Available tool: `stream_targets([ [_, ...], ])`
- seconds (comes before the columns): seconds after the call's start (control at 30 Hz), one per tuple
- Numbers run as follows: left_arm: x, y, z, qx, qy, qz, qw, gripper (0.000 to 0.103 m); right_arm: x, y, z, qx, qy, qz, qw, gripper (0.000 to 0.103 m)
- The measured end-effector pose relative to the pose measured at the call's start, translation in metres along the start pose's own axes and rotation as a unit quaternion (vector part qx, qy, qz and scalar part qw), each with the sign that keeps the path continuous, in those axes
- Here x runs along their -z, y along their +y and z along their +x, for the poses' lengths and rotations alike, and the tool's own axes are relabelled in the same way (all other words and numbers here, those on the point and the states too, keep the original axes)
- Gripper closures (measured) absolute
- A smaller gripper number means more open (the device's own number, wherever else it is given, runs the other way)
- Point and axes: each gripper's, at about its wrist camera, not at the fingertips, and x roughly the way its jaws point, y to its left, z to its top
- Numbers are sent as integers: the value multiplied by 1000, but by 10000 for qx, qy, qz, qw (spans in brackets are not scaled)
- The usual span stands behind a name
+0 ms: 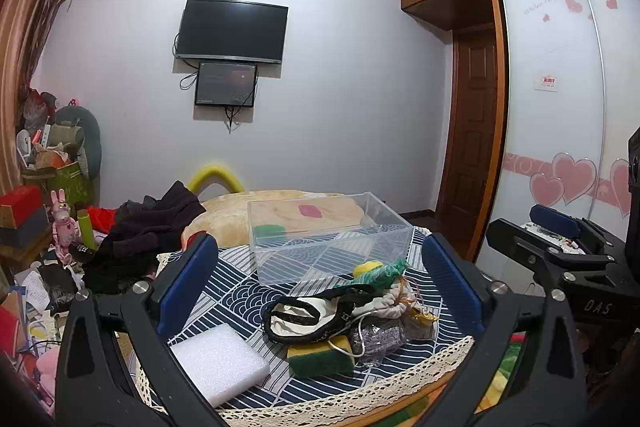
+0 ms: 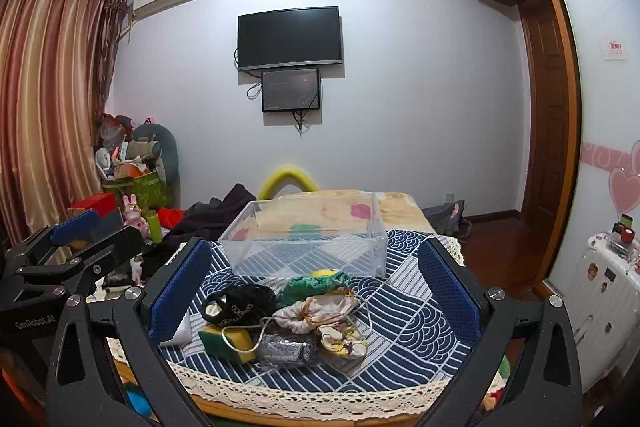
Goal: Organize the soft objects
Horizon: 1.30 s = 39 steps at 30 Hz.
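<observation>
Start of sorting: both the left gripper [image 1: 316, 283] and right gripper [image 2: 314, 287] gape wide, empty. Soft pile [image 2: 316, 315] lies lower centre on the desk [image 2: 420, 323]; clear bin [image 2: 304, 239] behind looks empty. Next: pinch one item.

Clear plastic bin [image 2: 304, 239] upright at the far side of the patterned cloth, nothing inside. In front of it, a touching heap: green knit pouch [image 2: 316, 285], black-trimmed cream bag [image 1: 304, 315], cream drawstring pouch [image 2: 316, 313], silvery pouch [image 2: 282, 347], green-yellow sponge [image 1: 320, 353]. White foam block [image 1: 220, 361] lies flat, apart at left.
</observation>
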Motion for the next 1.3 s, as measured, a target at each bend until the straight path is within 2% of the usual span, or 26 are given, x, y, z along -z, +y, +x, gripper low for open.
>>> stream_targets([
  [0.93,-3,0,0,-3,5,-5,10000,0,-3,4,-4,-52,-44,-6,10000,0],
  [1.13,3,2,4,-22,108,31,9999,0,2,4,3,-58,40,1,10000,0],
  [1.3,15,16,15,-107,377,-33,9992,0,10,1,11,-55,199,23,9998,0],
])
